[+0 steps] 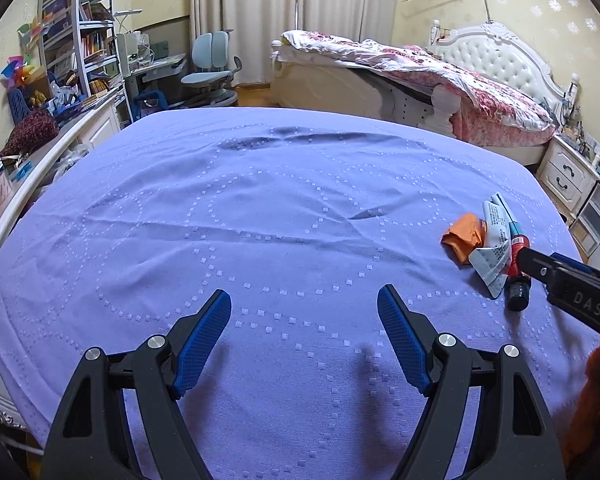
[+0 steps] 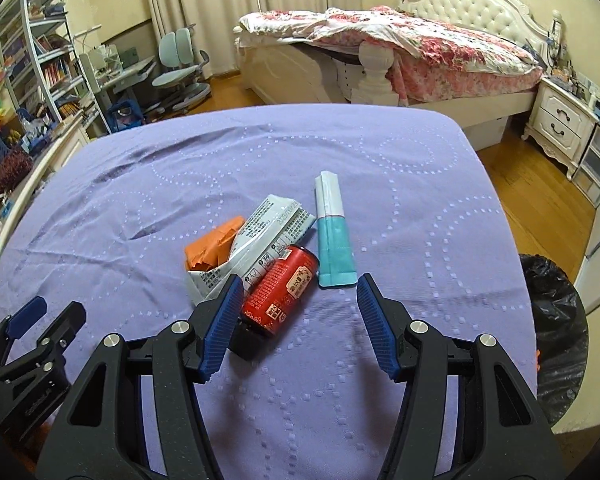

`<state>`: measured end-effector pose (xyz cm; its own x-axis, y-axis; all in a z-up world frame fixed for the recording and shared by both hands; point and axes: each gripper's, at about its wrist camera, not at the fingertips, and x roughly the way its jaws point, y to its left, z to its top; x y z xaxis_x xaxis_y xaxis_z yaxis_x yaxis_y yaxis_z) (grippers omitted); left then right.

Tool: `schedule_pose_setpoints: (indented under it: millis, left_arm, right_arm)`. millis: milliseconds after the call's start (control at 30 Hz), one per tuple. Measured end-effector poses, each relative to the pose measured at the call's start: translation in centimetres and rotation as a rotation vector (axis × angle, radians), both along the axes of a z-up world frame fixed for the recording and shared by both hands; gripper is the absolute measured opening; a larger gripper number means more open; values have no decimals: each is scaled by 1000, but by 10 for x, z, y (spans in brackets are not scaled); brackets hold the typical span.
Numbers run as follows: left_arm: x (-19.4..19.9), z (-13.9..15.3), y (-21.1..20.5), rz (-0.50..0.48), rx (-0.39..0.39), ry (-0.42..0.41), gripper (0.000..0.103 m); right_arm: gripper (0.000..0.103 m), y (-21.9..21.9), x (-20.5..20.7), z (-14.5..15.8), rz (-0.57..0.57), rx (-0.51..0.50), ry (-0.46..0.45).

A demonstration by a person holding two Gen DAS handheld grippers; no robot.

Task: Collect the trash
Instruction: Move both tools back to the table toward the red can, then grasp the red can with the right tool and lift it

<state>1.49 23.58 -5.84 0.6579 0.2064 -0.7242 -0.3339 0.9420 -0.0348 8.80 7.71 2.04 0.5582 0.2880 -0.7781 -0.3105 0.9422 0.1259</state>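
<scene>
A small heap of trash lies on the purple cloth [image 2: 340, 400]. It holds a red bottle [image 2: 284, 292] with a black cap on its side, a crumpled white wrapper [image 2: 264, 228], a crumpled orange paper [image 2: 214, 246] and a teal-and-white sachet [image 2: 332, 236]. My right gripper [image 2: 298, 296] is open just in front of the heap. Its left pad is beside the bottle and its right pad is well clear of it. My left gripper [image 1: 304, 296] is open over bare cloth, left of the heap. From the left wrist, the orange paper [image 1: 462, 238] and bottle [image 1: 518, 280] lie at the far right.
A bin lined with a black bag [image 2: 552, 320] stands on the floor past the cloth's right edge. My left gripper [image 2: 54, 316] shows at lower left in the right wrist view. Beyond are a bed [image 2: 440, 52], a nightstand [image 2: 560, 120], a desk chair [image 2: 180, 68] and shelves [image 2: 40, 60].
</scene>
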Motion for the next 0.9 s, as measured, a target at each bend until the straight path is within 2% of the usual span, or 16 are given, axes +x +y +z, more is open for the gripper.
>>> schedule_pose_setpoints:
  millis: [300,367,400,700,900]
  left_arm:
    - [2,0,-4,-14,5,-1,76]
    - [3,-1,-5,-15,7,1,76]
    - [3,-1,-6,-17,8,1,76]
    - [9,0,-24,-60,-5,-5,76]
    - [17,0,-52,-128,-14,-17,76]
  right_arm:
    - [40,-2,2,-6,8,-14,15]
    - [28,-2,2,-9,18,-9,26]
    - [25,-3,2,-9,20,-9,28]
    - [25,-17,-6,-8,6,-5,-7]
    - [25,-49,-6,-9,-55,-25,-12]
